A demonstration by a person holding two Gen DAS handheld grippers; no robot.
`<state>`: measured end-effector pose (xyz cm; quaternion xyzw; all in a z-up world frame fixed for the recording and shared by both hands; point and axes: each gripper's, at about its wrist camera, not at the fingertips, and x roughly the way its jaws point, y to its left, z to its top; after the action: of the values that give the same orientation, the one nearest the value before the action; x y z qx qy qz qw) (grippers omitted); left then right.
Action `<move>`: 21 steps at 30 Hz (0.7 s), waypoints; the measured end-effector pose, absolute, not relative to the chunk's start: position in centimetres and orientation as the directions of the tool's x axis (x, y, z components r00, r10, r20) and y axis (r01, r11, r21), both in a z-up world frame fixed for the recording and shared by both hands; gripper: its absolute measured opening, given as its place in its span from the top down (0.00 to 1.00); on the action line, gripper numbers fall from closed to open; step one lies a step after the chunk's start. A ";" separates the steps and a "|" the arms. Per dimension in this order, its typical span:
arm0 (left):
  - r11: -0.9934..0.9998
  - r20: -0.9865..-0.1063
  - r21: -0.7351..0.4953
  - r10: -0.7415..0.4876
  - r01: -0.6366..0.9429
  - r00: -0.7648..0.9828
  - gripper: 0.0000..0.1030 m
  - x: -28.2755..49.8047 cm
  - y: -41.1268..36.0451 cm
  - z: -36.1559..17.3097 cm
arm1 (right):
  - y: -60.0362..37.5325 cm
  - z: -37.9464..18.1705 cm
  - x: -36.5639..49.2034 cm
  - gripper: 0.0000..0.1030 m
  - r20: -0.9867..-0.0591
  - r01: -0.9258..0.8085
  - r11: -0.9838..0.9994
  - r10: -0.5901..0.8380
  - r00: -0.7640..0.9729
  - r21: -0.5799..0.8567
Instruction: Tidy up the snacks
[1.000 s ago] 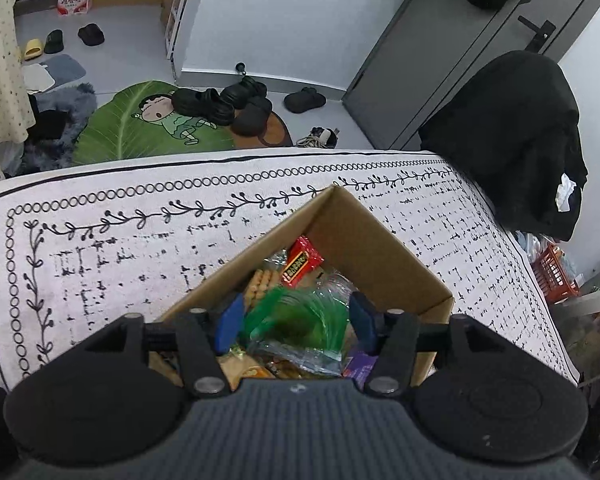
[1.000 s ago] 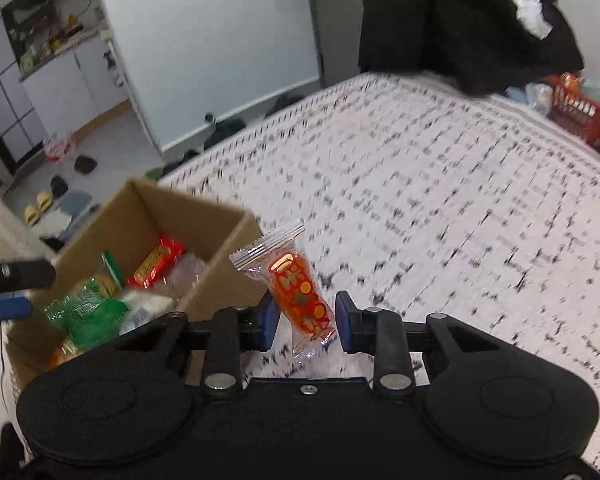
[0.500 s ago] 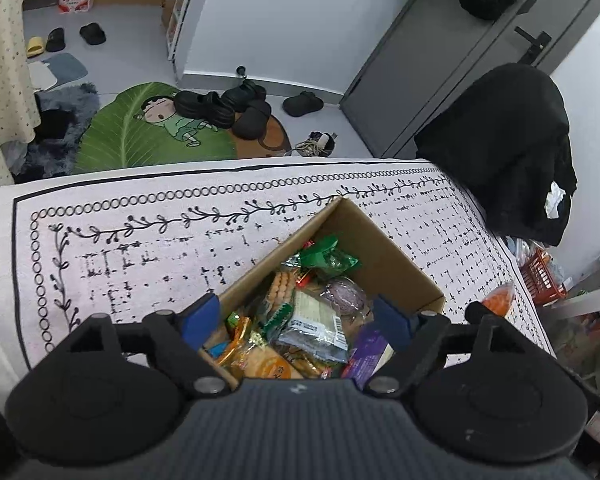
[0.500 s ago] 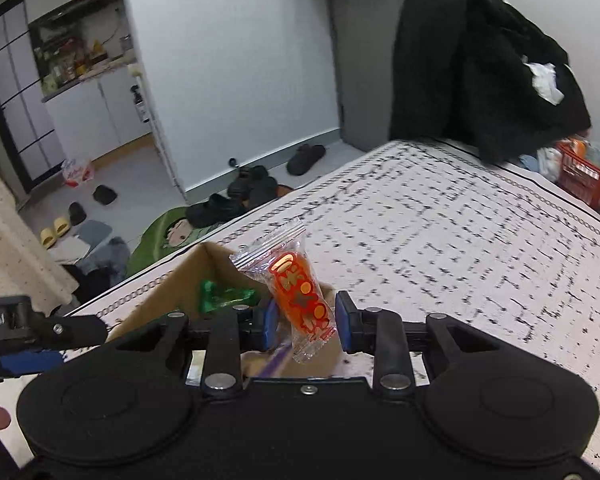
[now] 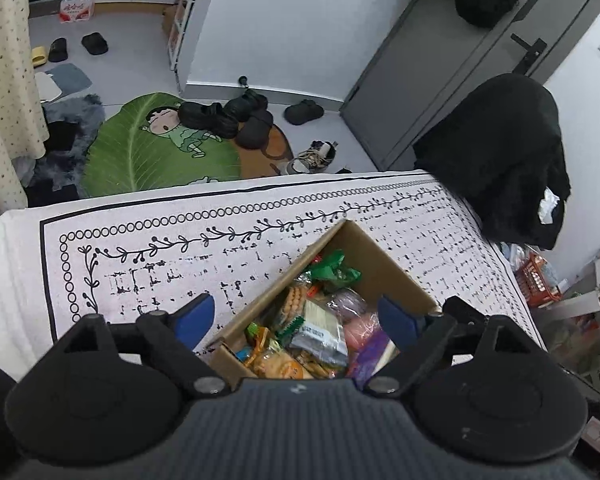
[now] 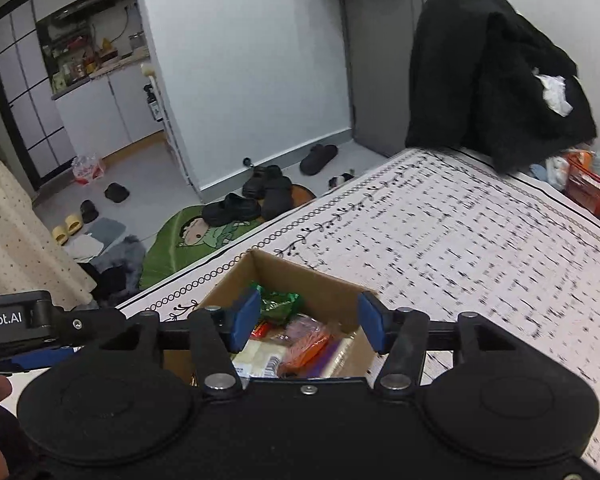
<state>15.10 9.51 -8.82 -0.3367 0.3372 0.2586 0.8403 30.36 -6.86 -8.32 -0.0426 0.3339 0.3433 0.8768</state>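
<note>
A cardboard box (image 5: pixel 380 256) full of wrapped snacks stands on the patterned white cloth (image 5: pixel 180 248). A green packet (image 5: pixel 334 270) lies at its far end. My left gripper (image 5: pixel 296 316) hovers above the box, its jaws wide and still opening, with nothing between them. In the right wrist view the box (image 6: pixel 300 276) sits just below my right gripper (image 6: pixel 308 322), whose jaws are opening and hold nothing. An orange packet (image 6: pixel 308 346) lies loose on the snacks inside, beside the green packet (image 6: pixel 278 304). The left gripper's body (image 6: pixel 20 320) shows at the left edge.
A black coat (image 5: pixel 512 152) hangs over a chair at the cloth's far right corner. Beyond the far edge, dark shoes (image 5: pixel 228 116) lie on a green leaf mat (image 5: pixel 140 156). An orange basket (image 6: pixel 588 188) stands on the floor to the right.
The left gripper let go of the green packet into the box, opened wide and rose. The right gripper carried the orange packet over the box and opened; the packet now lies inside.
</note>
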 end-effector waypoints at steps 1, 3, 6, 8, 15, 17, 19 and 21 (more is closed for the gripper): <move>0.642 -0.739 -0.391 0.207 -0.659 0.641 0.14 15.0 9.4 -8.6 | -7.2 -8.1 30.3 0.46 -0.618 -0.623 0.766 0.569 0.542 0.158; 0.646 -0.736 -0.389 0.211 -0.657 0.644 0.12 14.6 9.2 -8.2 | -7.9 -7.7 29.7 0.40 -0.621 -0.608 0.779 0.556 0.552 0.156; 0.669 -0.725 -0.393 0.196 -0.631 0.660 0.06 14.1 8.7 -7.4 | -9.0 -7.1 28.9 0.36 -0.623 -0.602 0.784 0.550 0.556 0.154; 0.690 -0.723 -0.381 0.191 -0.615 0.663 0.05 13.9 8.3 -6.8 | -9.5 -6.7 28.4 0.35 -0.627 -0.589 0.793 0.541 0.561 0.158; 0.763 -0.708 -0.355 0.158 -0.540 0.688 0.00 12.8 6.6 -4.4 | -11.7 -5.0 26.0 0.17 -0.608 -0.551 0.815 0.533 0.589 0.180; 0.786 -0.702 -0.339 0.153 -0.516 0.695 0.00 12.4 6.2 -3.6 | -12.4 -4.7 25.4 0.14 -0.604 -0.541 0.819 0.533 0.592 0.193; 0.804 -0.698 -0.325 0.151 -0.497 0.700 0.00 11.9 5.7 -2.9 | -13.0 -4.4 24.8 0.11 -0.598 -0.528 0.824 0.533 0.598 0.206; 0.816 -0.695 -0.326 0.135 -0.477 0.706 0.00 11.4 5.4 -2.3 | -13.7 -4.1 24.2 0.08 -0.594 -0.518 0.828 0.531 0.604 0.215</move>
<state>11.40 5.43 -2.30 -0.2497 0.3428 0.1720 0.8891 24.19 -13.75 -4.05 0.0101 0.3352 0.2930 0.8954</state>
